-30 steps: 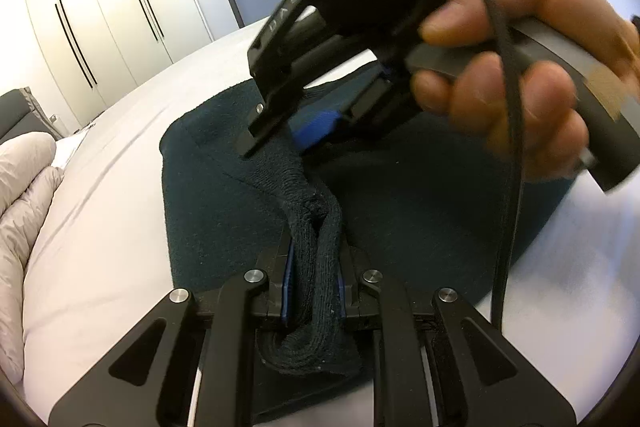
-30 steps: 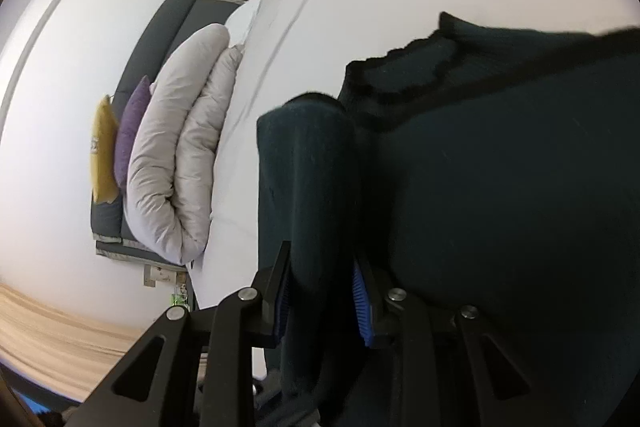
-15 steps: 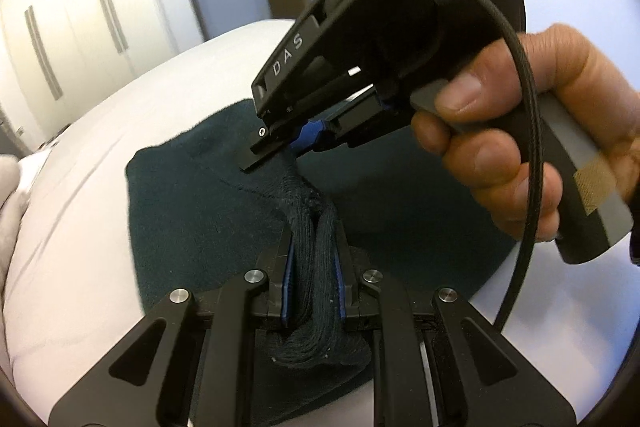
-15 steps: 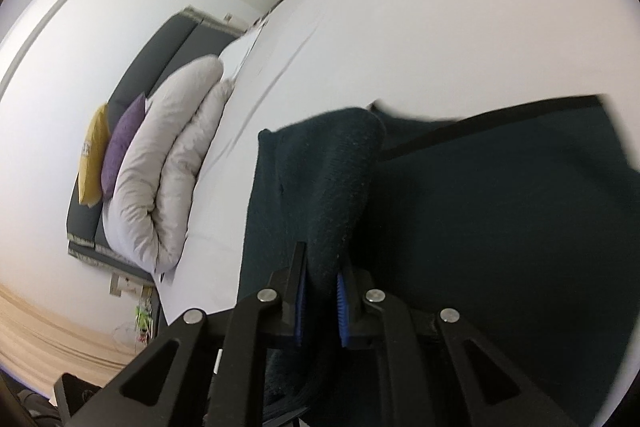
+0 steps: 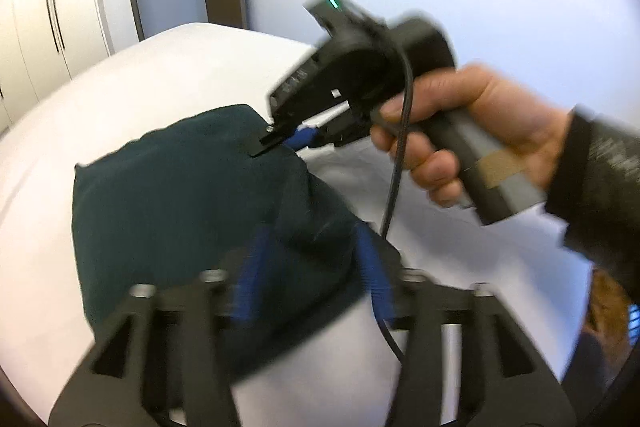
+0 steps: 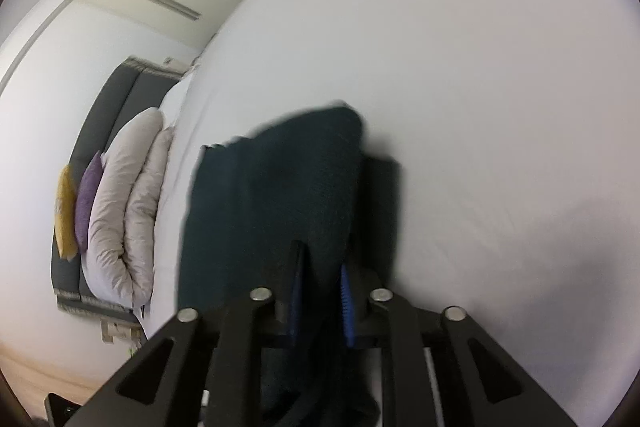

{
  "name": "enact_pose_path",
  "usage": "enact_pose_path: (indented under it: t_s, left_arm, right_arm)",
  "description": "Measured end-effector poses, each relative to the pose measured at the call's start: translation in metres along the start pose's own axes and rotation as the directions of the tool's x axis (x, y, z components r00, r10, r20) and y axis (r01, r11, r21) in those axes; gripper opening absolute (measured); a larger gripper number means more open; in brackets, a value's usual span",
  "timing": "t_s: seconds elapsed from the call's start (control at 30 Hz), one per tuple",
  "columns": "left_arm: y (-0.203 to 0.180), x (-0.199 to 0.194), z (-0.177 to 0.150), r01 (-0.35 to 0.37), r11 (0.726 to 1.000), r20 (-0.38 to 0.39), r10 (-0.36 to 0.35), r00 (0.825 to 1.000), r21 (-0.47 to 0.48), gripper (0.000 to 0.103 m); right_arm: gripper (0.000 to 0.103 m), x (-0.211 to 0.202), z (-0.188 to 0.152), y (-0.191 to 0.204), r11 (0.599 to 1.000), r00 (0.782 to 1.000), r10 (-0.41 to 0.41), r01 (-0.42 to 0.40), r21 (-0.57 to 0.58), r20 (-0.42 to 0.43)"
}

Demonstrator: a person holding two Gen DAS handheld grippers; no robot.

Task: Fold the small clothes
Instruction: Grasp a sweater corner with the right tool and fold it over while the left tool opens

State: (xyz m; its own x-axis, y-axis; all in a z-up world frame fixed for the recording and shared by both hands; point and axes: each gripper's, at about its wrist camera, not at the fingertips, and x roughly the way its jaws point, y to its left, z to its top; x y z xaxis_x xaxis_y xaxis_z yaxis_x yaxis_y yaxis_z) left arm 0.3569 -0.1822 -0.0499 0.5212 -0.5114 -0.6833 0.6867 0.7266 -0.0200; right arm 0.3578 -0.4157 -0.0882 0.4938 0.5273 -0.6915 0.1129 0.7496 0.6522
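A: Two grippers, one dark green garment (image 5: 172, 203) — which step is this?

B: The end of a fold, I judge. The garment lies doubled on the white bed (image 5: 168, 67), with bare sheet on every side of it. Both grippers are at its near folded edge.

A: And the left gripper (image 5: 312, 279)?

B: Its jaws are opening. The cloth sits between the blue pads (image 5: 250, 279), but they stand clear of it — I read that as let go, not gripped.

A: The right gripper (image 6: 322, 291)?

B: A ridge of the knit runs up between its blue pads (image 6: 347, 303), and they appear to press on it from both sides, though the jaws are starting to open too. From the left wrist view the right gripper's tips rest at the far corner of the fold, with the person's hand (image 5: 452, 139) round the handle and a cable hanging from it.

A: What does the next move call for?

B: Probably a clean release by the right gripper, then lifting both straight off so the fold is not dragged open. After that, if another fold is wanted, fresh grips on one edge. The knit looks thick and soft, so it may cling to the pads.

A: Anything else nearby?

B: A rolled pale duvet (image 6: 128, 211) and cushions (image 6: 76, 211) at the far end of the bed, well apart.
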Motion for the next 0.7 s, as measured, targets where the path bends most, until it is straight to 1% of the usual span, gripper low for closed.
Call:
enact_pose_path:
  t_s: [0.03,0.07,0.13,0.17,0.2,0.3,0.37,0.43,0.47,0.53,0.57,0.6,0.63,0.7]
  left_arm:
    - [0.009,-0.011,-0.004,0.008,1.0,0.023,-0.007,1.0,-0.021,0.067]
    - [0.022,-0.024,-0.01,0.003,0.999,0.046,-0.001,0.999,-0.044,0.07]
    - [0.042,-0.038,-0.017,-0.021,0.998,0.073,0.026,0.997,-0.064,0.07]
    - [0.06,-0.045,-0.02,-0.052,0.995,0.084,0.059,0.995,-0.087,0.07]
    - [0.079,-0.045,-0.025,-0.067,0.992,0.088,0.077,0.993,-0.11,0.071]
    - [0.132,-0.047,-0.032,-0.111,0.97,0.063,0.127,0.99,-0.216,0.071]
    - [0.157,-0.049,-0.035,-0.13,0.96,0.053,0.147,0.988,-0.249,0.07]
    - [0.168,-0.042,-0.041,-0.154,0.96,0.018,0.162,0.987,-0.235,0.07]
    - [0.167,-0.042,-0.04,-0.157,0.961,0.002,0.161,0.987,-0.227,0.071]
    - [0.178,-0.031,-0.049,-0.164,0.963,-0.023,0.163,0.986,-0.214,0.071]
    - [0.168,-0.016,-0.048,-0.171,0.963,-0.042,0.166,0.985,-0.206,0.071]
    - [0.165,-0.01,-0.05,-0.178,0.963,-0.069,0.167,0.983,-0.202,0.071]
    - [0.168,-0.004,-0.053,-0.182,0.962,-0.094,0.166,0.982,-0.204,0.071]
    - [0.179,0.008,-0.061,-0.199,0.958,-0.122,0.177,0.977,-0.206,0.071]
  right_arm:
    - [0.022,-0.001,-0.004,-0.005,0.999,0.999,0.035,-0.036,0.028,0.014]
    - [0.027,-0.006,-0.007,-0.008,0.997,0.998,0.059,-0.06,0.048,0.039]
    - [0.038,-0.018,-0.017,-0.006,0.993,0.992,0.098,-0.104,0.062,0.083]
    - [0.052,-0.022,-0.023,-0.004,0.989,0.988,0.126,-0.132,0.06,0.092]
    - [0.058,-0.026,-0.032,0.0,0.986,0.984,0.152,-0.157,0.055,0.095]
    - [0.058,-0.025,-0.06,0.01,0.987,0.986,0.154,-0.157,0.042,0.062]
    - [0.057,-0.023,-0.08,0.007,0.982,0.984,0.172,-0.175,0.072,0.05]
    - [0.052,-0.022,-0.093,0.006,0.981,0.985,0.167,-0.17,0.095,0.046]
    - [0.051,-0.022,-0.098,0.006,0.983,0.988,0.15,-0.154,0.097,0.045]
    - [0.048,-0.023,-0.109,0.012,0.992,0.994,0.093,-0.097,0.079,0.056]
    - [0.045,-0.024,-0.113,0.015,0.995,0.995,0.071,-0.076,0.068,0.07]
    - [0.037,-0.025,-0.115,0.017,0.996,0.995,0.061,-0.067,0.066,0.08]
    - [0.033,-0.025,-0.117,0.016,0.994,0.994,0.067,-0.074,0.081,0.088]
    - [0.029,-0.028,-0.122,0.008,0.981,0.988,0.104,-0.121,0.151,0.114]
